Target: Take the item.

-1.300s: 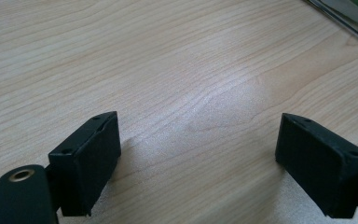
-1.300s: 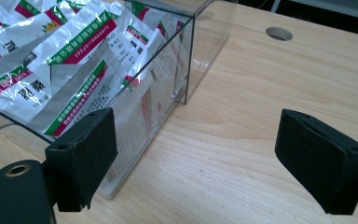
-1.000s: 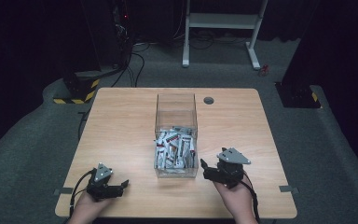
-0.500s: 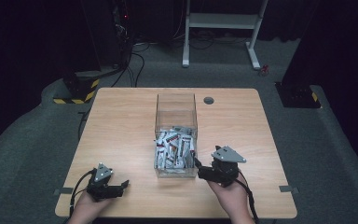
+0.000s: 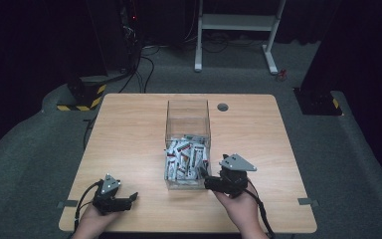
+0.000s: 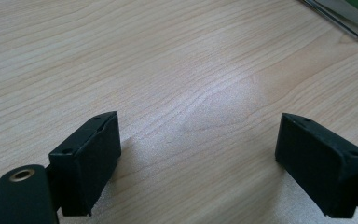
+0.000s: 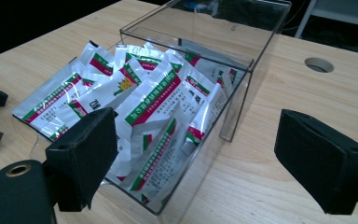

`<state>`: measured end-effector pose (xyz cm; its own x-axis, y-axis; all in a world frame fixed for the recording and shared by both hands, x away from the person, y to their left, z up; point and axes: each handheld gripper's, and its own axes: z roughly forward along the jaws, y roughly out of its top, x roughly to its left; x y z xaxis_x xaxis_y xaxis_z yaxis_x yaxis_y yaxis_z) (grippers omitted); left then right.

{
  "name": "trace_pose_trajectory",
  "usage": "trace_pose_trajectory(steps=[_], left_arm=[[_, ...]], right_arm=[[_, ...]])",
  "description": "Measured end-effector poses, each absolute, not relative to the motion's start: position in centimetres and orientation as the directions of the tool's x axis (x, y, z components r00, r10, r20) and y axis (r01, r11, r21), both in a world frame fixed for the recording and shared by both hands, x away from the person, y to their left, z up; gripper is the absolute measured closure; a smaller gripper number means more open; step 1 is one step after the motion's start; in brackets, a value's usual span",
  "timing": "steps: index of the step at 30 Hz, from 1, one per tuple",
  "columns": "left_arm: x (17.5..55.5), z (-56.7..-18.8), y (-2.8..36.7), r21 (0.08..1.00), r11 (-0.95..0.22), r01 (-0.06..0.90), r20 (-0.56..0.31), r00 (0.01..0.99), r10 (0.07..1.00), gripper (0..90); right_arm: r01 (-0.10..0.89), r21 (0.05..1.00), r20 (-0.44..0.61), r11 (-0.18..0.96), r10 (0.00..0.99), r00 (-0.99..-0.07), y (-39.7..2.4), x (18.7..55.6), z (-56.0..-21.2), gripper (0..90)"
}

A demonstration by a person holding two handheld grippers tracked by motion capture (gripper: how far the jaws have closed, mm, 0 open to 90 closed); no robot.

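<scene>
The clear box (image 5: 187,144) stands near the middle of the table (image 5: 129,124), and every place here is told from it; its near half is heaped with silver sachets (image 5: 185,159) banded red and green, while its far half is bare. The print on the sachets is too small to read in the high view and only partly legible in the right gripper view, where the box (image 7: 242,93) is cut off at the top edge and its near corner sinks below the frame; several sachets (image 7: 154,102) overlap so that the lower ones are mostly hidden. In the left gripper view just a sliver of the box (image 6: 349,18) enters at the upper right corner, and what lies inside it there cannot be made out.

The right gripper (image 5: 208,180) sits just beside the box's near right corner, jaws pointing at the wall; whether a tip touches the plastic cannot be told. Its jaws stand wide apart, holding nothing, as the right gripper (image 7: 205,158) shows in its own view, with the box corner and the sachets between and beyond them. The left gripper (image 5: 131,198) rests well to the near left of the box, apart from it, over bare wood; its jaws are likewise spread and empty, left gripper (image 6: 198,158). A small round hole (image 5: 223,107) lies just beyond the box's far right corner.
</scene>
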<state>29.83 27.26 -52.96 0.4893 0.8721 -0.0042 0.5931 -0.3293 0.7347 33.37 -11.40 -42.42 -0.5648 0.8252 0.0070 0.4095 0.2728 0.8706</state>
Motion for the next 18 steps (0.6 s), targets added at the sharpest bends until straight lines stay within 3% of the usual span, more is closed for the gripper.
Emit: trace_pose_trajectory(steps=[5, 18], left_arm=[[29.8, -53.0, 27.3, 0.735, -0.330, 0.593, -0.004, 0.490, 0.872, 14.3], [29.8, -53.0, 27.3, 0.735, -0.330, 0.593, -0.004, 0.490, 0.872, 14.3]], right_arm=[[0.404, 0.873, 0.018, 0.274, 0.810, -0.587, -10.5, 33.4, -42.2, 15.3], [0.379, 0.878, 0.005, 0.291, 0.787, -0.616, -8.4, 33.3, -42.1, 31.9]])
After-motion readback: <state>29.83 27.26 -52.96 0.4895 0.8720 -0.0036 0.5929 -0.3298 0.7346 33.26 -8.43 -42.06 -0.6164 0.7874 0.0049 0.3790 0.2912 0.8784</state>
